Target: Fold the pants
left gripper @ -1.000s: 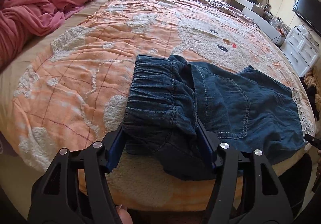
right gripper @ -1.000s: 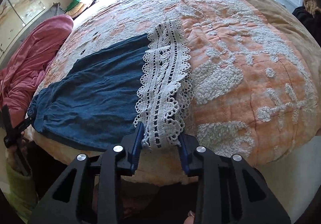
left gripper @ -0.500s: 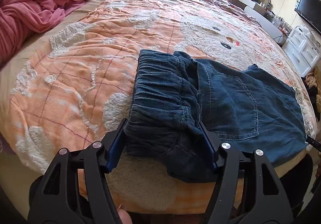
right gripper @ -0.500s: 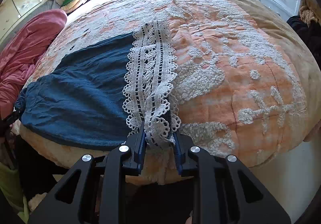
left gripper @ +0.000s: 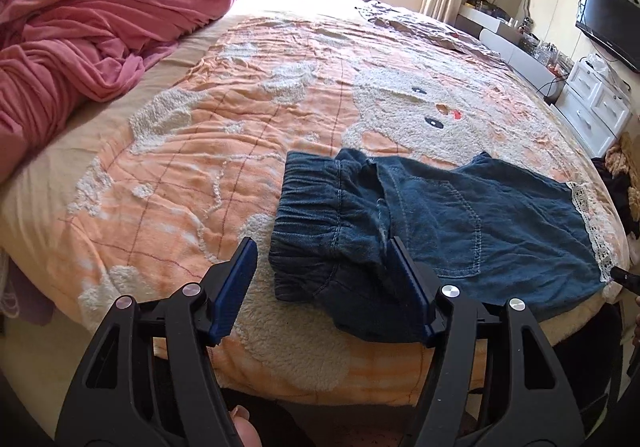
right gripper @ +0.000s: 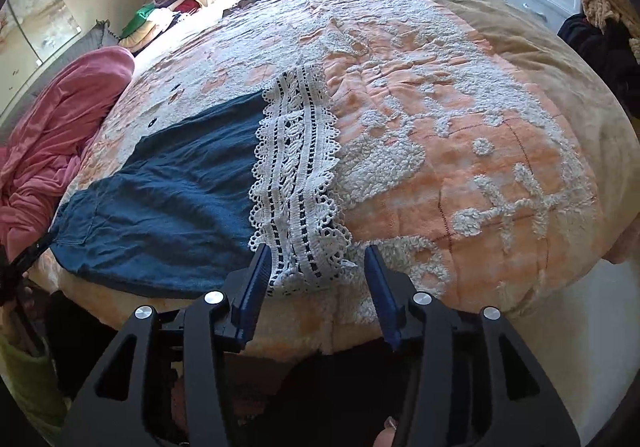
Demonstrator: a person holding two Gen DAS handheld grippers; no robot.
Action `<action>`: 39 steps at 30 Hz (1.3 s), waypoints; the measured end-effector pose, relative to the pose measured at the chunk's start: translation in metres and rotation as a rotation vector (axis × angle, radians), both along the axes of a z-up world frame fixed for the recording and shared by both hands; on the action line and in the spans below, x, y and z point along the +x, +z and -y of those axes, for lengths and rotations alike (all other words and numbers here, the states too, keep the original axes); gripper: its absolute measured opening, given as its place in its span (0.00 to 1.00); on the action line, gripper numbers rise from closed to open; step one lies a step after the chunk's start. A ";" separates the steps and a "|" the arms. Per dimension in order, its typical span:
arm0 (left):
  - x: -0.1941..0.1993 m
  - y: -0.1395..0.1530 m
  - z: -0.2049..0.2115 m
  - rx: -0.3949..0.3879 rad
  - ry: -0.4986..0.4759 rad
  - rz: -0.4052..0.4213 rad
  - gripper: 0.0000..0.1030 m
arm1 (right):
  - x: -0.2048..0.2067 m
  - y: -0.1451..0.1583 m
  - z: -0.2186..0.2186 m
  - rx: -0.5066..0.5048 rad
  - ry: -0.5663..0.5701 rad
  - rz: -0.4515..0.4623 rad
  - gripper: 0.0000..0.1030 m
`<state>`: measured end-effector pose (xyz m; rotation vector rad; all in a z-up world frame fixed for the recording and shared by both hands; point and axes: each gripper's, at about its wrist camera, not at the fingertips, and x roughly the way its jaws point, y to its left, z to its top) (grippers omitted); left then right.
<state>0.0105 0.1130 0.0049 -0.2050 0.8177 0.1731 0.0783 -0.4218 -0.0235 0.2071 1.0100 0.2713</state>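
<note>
Dark blue denim pants [left gripper: 460, 215] lie flat near the front edge of the bed, elastic waistband [left gripper: 320, 207] to the left, white lace hem [left gripper: 588, 215] to the right. My left gripper [left gripper: 322, 243] is open around the waistband's near corner. Its left pad [left gripper: 236, 283] stands apart from the cloth and the right pad [left gripper: 412, 291] lies against it. In the right wrist view, the lace hem [right gripper: 296, 175] ends between the jaws of my right gripper [right gripper: 317, 249]. Those jaws are opening and neither pad presses the lace.
An orange and white tufted blanket [left gripper: 240, 107] covers the bed. A pink duvet [left gripper: 80, 27] is heaped at the back left. White drawers [left gripper: 596, 107] and a TV [left gripper: 608, 23] stand to the right. The bed edge [right gripper: 320, 331] runs just under both grippers.
The right jaws have opened off the lace hem, which now rests on the blanket. The left gripper has drawn back and up, leaving a gap between its left pad and the waistband.
</note>
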 end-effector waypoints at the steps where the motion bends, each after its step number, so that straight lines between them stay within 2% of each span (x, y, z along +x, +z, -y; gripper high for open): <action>1: -0.002 0.006 0.002 0.008 -0.003 0.013 0.61 | -0.001 0.003 0.001 0.010 -0.003 0.010 0.48; 3: -0.004 0.018 0.008 0.020 -0.015 0.040 0.64 | -0.003 0.009 0.002 0.017 -0.008 0.025 0.52; 8: -0.005 0.043 0.028 0.042 -0.068 0.093 0.69 | -0.006 0.020 0.001 0.042 -0.008 0.054 0.56; 12: 0.006 0.055 0.053 0.048 -0.138 0.113 0.76 | -0.007 0.025 -0.001 0.057 -0.011 0.072 0.59; 16: 0.023 0.061 0.088 0.046 -0.229 0.124 0.78 | -0.009 0.030 -0.001 0.086 -0.016 0.089 0.65; 22: 0.053 0.066 0.155 0.056 -0.386 0.142 0.83 | -0.014 0.037 -0.001 0.090 -0.027 0.117 0.74; 27: 0.073 0.065 0.198 0.060 -0.473 0.131 0.87 | -0.014 0.039 0.003 0.091 -0.031 0.135 0.81; 31: 0.088 0.062 0.222 0.073 -0.522 0.119 0.88 | -0.014 0.038 0.008 0.061 -0.048 0.154 0.83; 39: 0.107 0.050 0.247 0.080 -0.561 0.081 0.91 | -0.012 0.032 0.014 0.069 -0.065 0.152 0.88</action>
